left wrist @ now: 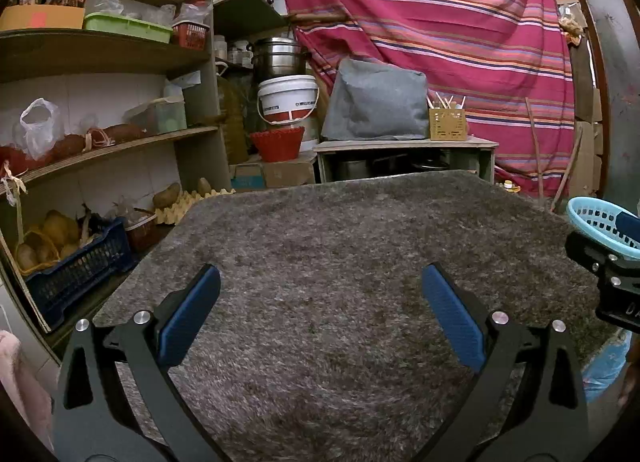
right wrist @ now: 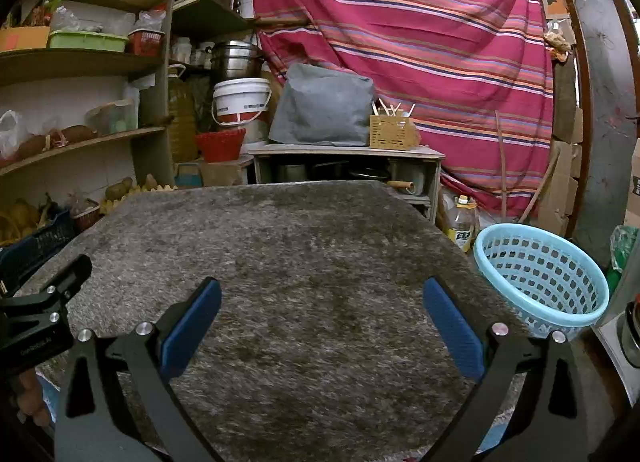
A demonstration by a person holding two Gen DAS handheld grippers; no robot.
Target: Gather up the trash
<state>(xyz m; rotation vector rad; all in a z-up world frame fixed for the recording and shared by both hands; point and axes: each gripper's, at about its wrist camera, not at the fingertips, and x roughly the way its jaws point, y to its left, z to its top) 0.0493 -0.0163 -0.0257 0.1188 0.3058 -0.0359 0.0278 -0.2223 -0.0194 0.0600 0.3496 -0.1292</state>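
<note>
Over the shaggy grey-brown carpet-covered tabletop (right wrist: 312,254), both grippers are hovering side by side, pointing toward the far edge. The left gripper (left wrist: 320,314) is spreading its blue-padded fingers wide and gripping nothing. The right gripper (right wrist: 322,318) is doing the same: wide apart, nothing between the pads. Each one is poking into the edge of the other's view.

No trash is showing anywhere on the tabletop in either view; the pile is looking bare from near edge to far edge. Judging by that, collecting is either finished or the remaining pieces are lying outside these views; cannot tell which.

The pale blue perforated plastic basket (right wrist: 540,278), likely the trash bin, is sitting just beside the table's right edge, tilting toward the right gripper. Its visible inside is looking empty, though the bottom is partly hidden, so contents are uncertain. In the left view only a sliver of its rim (left wrist: 596,218) is showing.

Background containers: a white plastic bucket with red band (right wrist: 240,100) is sitting on other things behind the table, contents hidden; a red scalloped basket (right wrist: 220,144) is below it; a dark blue plastic crate (left wrist: 80,266) on the floor shelf is holding yellowish produce; a tan slotted box (right wrist: 394,130) is holding sticks.
</note>
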